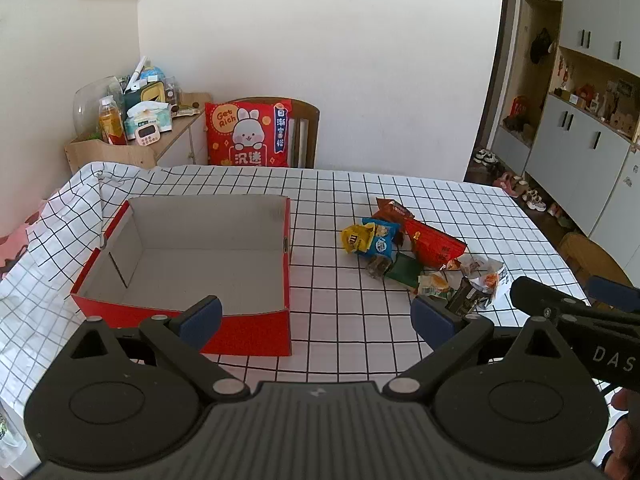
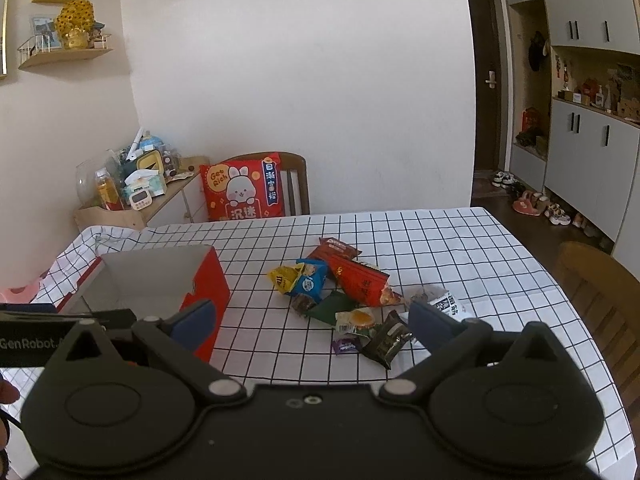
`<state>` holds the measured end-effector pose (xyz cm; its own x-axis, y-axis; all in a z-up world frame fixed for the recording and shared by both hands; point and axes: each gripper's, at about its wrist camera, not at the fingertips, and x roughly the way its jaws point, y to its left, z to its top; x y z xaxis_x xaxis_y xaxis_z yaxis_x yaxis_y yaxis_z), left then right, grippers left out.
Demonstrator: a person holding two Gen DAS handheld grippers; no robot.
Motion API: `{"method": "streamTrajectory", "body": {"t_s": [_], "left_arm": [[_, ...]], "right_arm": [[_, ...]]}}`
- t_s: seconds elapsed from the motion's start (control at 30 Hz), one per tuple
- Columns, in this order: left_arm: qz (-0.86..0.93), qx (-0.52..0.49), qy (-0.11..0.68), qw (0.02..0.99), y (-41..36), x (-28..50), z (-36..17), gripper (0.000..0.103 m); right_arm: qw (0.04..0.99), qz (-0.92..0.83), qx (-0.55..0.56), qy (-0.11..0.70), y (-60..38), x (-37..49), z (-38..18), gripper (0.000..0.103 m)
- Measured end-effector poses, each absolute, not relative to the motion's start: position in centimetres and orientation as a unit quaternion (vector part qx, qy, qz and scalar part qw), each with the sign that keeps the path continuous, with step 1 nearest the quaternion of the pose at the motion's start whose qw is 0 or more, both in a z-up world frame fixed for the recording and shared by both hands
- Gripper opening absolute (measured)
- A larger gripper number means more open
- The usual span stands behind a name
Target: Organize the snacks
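Note:
An open red cardboard box (image 1: 256, 332) with a bare grey inside stands on the left of the checked table; it also shows in the right wrist view (image 2: 206, 288). A heap of snack packets lies to its right: a yellow packet (image 1: 356, 238), a blue packet (image 1: 380, 240), a long red packet (image 1: 434, 245), a green one (image 1: 405, 269) and a dark one (image 1: 466, 298). The same heap shows in the right wrist view, with the red packet (image 2: 360, 282) and dark packet (image 2: 388, 338). My left gripper (image 1: 316, 316) is open and empty above the box's near right corner. My right gripper (image 2: 314, 322) is open and empty, just short of the heap.
A wooden chair with a red rabbit cushion (image 1: 250, 134) stands behind the table. A cluttered side cabinet (image 1: 132, 120) is at the back left. Another chair (image 2: 596, 284) is at the table's right edge. Cupboards and shoes line the right wall.

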<state>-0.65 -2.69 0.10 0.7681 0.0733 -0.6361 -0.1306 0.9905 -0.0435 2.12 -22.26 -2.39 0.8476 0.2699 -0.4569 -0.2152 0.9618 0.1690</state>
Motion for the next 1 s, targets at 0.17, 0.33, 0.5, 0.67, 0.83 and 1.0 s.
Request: {"method": "streamTrajectory", "body": {"t_s": [0.17, 0.33, 0.5, 0.67, 0.83, 1.0], "left_arm": [[0.054, -0.042, 0.335, 0.94, -2.8, -0.5, 0.1, 0.101], [0.054, -0.041, 0.333, 0.94, -2.8, -0.2, 0.2, 0.101], [0.051, -0.04, 0.332, 0.941, -3.0, 0.3, 0.3, 0.101], [0.046, -0.038, 0.33, 0.942, -3.3, 0.6, 0.3, 0.101], [0.042, -0.037, 0.332, 0.942, -3.4, 0.8, 0.2, 0.101], [0.038, -0.038, 0.334, 0.941, -3.6, 1.2, 0.1, 0.101]], "right_arm": [[0.96, 0.128, 0.055, 0.243, -22.4, 2.2, -2.5, 0.103], [0.961, 0.127, 0.053, 0.24, -22.3, 2.4, -2.5, 0.103], [0.962, 0.126, 0.053, 0.238, -22.4, 2.5, -2.4, 0.103], [0.962, 0.123, 0.053, 0.238, -22.6, 2.7, -2.4, 0.103], [0.962, 0.119, 0.055, 0.238, -22.8, 2.8, -2.5, 0.103], [0.962, 0.117, 0.055, 0.239, -22.9, 2.9, -2.6, 0.103]]}}
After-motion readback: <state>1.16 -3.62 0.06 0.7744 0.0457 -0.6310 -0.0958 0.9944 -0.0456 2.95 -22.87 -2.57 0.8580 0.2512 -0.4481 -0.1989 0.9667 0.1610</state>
